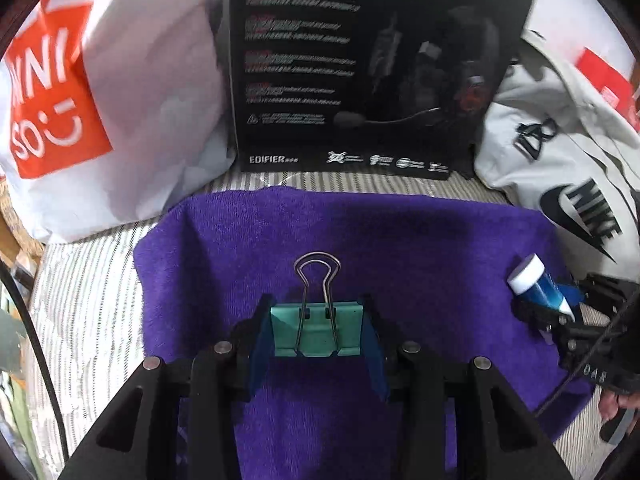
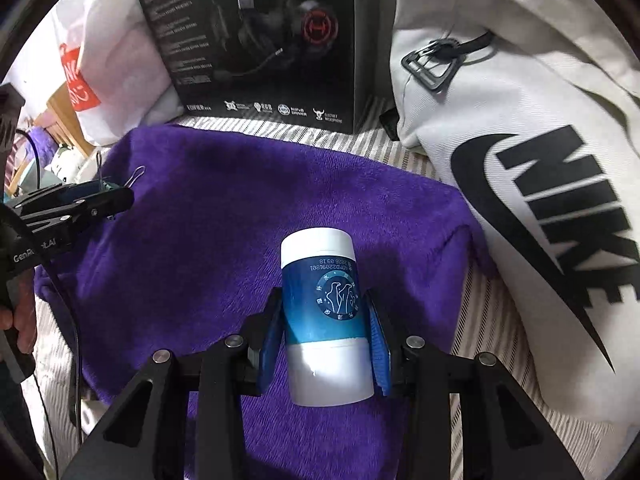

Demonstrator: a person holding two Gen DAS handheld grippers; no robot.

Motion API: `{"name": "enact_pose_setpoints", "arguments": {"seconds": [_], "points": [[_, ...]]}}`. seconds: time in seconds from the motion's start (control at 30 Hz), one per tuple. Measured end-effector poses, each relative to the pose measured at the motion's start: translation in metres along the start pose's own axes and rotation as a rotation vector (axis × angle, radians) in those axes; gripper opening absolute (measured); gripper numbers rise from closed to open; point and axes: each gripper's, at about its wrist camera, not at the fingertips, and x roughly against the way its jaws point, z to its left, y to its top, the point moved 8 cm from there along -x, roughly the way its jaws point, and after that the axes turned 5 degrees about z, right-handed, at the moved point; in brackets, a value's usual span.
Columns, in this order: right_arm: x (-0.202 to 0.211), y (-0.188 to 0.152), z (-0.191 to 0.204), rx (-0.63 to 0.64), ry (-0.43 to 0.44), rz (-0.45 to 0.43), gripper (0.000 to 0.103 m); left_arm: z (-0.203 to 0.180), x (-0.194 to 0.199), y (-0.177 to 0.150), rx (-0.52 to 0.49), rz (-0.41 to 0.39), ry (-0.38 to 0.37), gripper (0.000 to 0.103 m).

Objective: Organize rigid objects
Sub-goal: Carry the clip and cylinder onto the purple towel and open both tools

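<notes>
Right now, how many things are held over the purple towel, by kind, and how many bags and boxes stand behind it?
Binder clip: 1, held in the left gripper
Bottle: 1, held in the right gripper
Box: 1
White shopping bag: 1
Nike bag: 1
Total: 5

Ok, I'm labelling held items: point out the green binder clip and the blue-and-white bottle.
Green metal binder clip [image 1: 316, 330], left wrist view, on its body.
Blue-and-white plastic bottle [image 2: 324, 304], right wrist view, on its blue label.
</notes>
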Motion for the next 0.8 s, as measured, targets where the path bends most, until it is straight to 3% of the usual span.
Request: {"name": "enact_pose_setpoints", "arguments": {"seconds": [0.5,0.57,0.7,0.8], "points": [[-0.016,0.01,0.007,0.037,-0.035,0.017,0.039,-0.01,-0.016,-0.001,-0.07,0.041,0.071,0.039],[-0.015,0.01,0.006,0.038,-0.032,0.014,0.04,-0.013,-0.017,-0.002,-0.077,0.044,0.079,0.045],[-0.014,0.006,0.002,0.032,-0.041,0.021,0.065,-0.017,-0.017,-0.009,-0.083,0.052,0.081,0.061],[-0.007,0.003,0.001,0.026,-0.036,0.004,0.065,-0.018,-0.017,-0.014,-0.068,0.065,0.086,0.065]]}}
